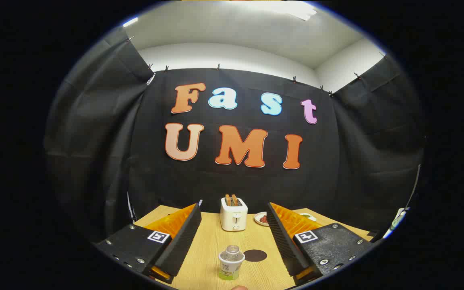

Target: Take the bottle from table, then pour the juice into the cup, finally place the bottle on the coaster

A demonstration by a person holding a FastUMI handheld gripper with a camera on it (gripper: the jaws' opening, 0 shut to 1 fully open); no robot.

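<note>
A small clear bottle (231, 262) stands upright on a light wooden desk (210, 249), nearest the camera, in the open space between the two fingers of the hand-held gripper (232, 253). The bottle has a pale label around its middle, a band of greenish liquid at the bottom, and a clear open-looking neck; whether it has a cap cannot be told. The hand-held gripper is spread wide, its fingers well apart on either side of the bottle and touching nothing. Just beside the bottle, a little farther off and toward the right finger, a dark round coaster (255, 255) lies flat on the desk. Beyond these, near the far edge of the desk, a white toaster (234, 214) stands with two slices of browned bread (231, 200) poking up from its slots. To the right of the toaster sits a small plate (261, 218) holding something reddish, partly hidden by the right finger. Behind the desk hangs the black cloth wall of the booth, with a white wall and ceiling above
</note>
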